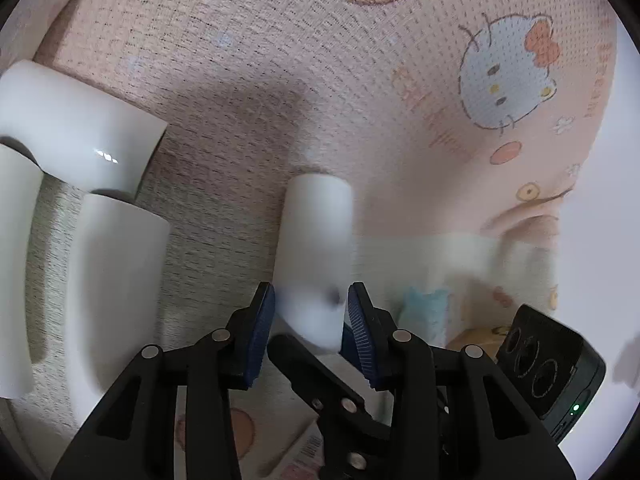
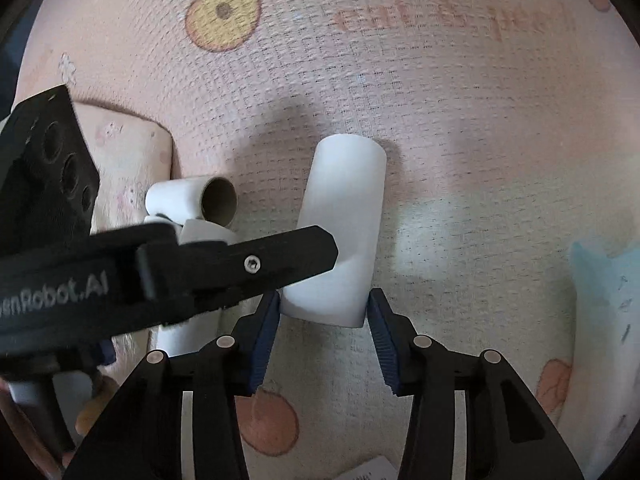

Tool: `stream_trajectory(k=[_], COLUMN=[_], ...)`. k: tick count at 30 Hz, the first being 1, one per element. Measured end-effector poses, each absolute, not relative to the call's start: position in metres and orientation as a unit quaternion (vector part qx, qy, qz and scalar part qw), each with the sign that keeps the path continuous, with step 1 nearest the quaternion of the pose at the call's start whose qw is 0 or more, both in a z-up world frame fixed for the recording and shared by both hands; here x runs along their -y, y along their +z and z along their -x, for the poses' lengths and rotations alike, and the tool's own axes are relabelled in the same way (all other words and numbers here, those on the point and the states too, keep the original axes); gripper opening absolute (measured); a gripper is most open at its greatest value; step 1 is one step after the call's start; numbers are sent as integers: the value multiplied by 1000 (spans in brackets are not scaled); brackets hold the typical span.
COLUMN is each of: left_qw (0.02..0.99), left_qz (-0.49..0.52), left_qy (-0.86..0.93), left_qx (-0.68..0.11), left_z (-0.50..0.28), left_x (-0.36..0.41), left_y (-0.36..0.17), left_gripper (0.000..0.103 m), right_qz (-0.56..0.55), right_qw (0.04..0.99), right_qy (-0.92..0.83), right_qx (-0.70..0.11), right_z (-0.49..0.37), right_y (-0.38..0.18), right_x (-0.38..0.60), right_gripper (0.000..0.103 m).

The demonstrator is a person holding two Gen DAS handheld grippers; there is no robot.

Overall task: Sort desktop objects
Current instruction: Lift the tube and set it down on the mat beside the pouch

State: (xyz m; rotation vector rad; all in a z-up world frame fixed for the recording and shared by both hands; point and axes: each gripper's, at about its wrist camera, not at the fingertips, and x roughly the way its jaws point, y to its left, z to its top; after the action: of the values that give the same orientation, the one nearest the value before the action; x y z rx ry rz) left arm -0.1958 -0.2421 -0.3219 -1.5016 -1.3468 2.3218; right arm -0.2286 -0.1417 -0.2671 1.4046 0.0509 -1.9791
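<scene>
— Both claws crowd one white roll (image 2: pixel 340 236) lying on the pink mat (image 2: pixel 460 140). If both squeeze and pull apart, I think it'll crush or skid.

— How wide?

— The left gripper (image 1: pixel 311 320) is part-spread, pads at the roll's near end. The right gripper (image 2: pixel 323 320) is part-spread too, its right pad not touching.
</scene>
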Motion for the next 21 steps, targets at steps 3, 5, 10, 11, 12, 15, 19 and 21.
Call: stream_trajectory(k=[3, 5, 10, 11, 12, 15, 19, 21], left_qw=[44, 46, 84, 89, 99, 160, 176, 154], left_qz=[477, 476, 472, 472, 471, 458, 461, 471], left_qy=[752, 753, 734, 731, 725, 682, 678, 687], left_qx=[452, 452, 482, 485, 493, 547, 545, 531], left_z=[195, 195, 188, 188, 187, 181, 159, 149], left_x=[241, 239, 230, 228, 224, 209, 189, 188], left_y=[-320, -318, -320, -320, -320, -322, -315, -314], left_gripper=[42, 42, 42, 42, 40, 35, 35, 35], right_qz=[-545, -541, -541, -541, -541, -544, -530, -532], right_qw=[350, 351, 342, 339, 337, 337, 330, 323], right_qy=[-762, -763, -766, -767, -768, -764, -773, -774], right_qx=[-22, -29, -56, -62, -65, -77, -113, -118], right_z=[226, 220, 198, 193, 189, 175, 148, 138], right_y=[-260, -250, -234, -232, -232, -230, -221, -219], right_x=[133, 125, 102, 96, 90, 78, 65, 57], right_gripper=[42, 42, 42, 42, 42, 42, 42, 42])
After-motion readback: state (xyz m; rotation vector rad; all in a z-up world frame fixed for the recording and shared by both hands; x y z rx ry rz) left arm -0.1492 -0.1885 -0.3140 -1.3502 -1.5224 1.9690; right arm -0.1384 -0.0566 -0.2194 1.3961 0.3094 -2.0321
